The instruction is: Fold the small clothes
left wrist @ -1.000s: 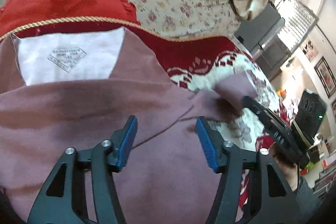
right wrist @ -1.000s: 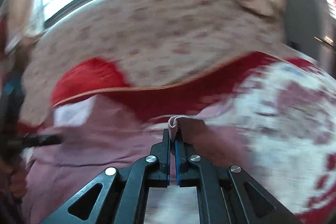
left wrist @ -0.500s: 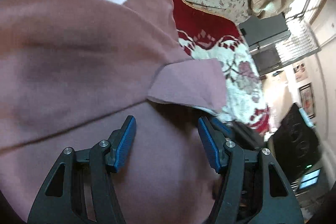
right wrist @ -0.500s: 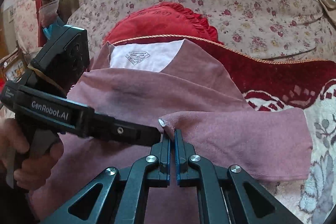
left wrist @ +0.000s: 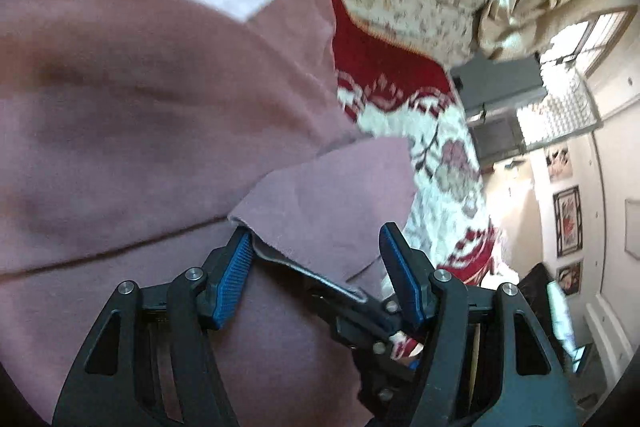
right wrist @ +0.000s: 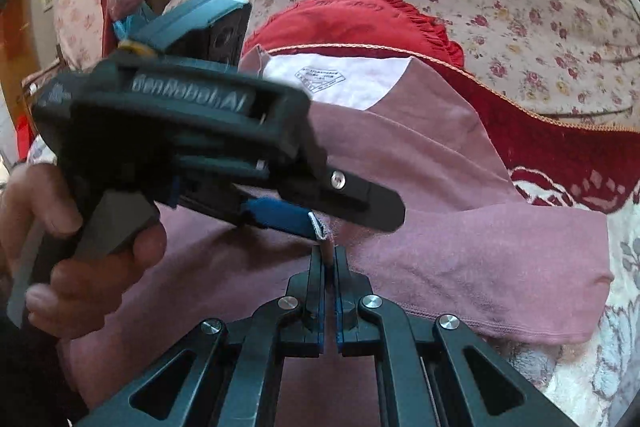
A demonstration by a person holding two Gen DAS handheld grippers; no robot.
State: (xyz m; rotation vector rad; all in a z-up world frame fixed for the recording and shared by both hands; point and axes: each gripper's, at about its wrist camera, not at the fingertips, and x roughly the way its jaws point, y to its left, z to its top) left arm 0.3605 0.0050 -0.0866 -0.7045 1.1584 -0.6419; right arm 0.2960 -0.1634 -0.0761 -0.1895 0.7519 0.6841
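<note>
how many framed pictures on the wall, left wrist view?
3, stacked on the right-hand wall: top one, a dark-framed middle one, and a bottom one partly hidden by a dark object. More may be out of frame.

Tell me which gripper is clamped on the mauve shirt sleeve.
The right gripper: its jaws pinch the mauve cotton shirt sleeve. The left gripper stands open.

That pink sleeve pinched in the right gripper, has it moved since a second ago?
Yes. The sleeve has been carried leftward, folding across the shirt body, away from the patterned blanket toward the left gripper.
</note>
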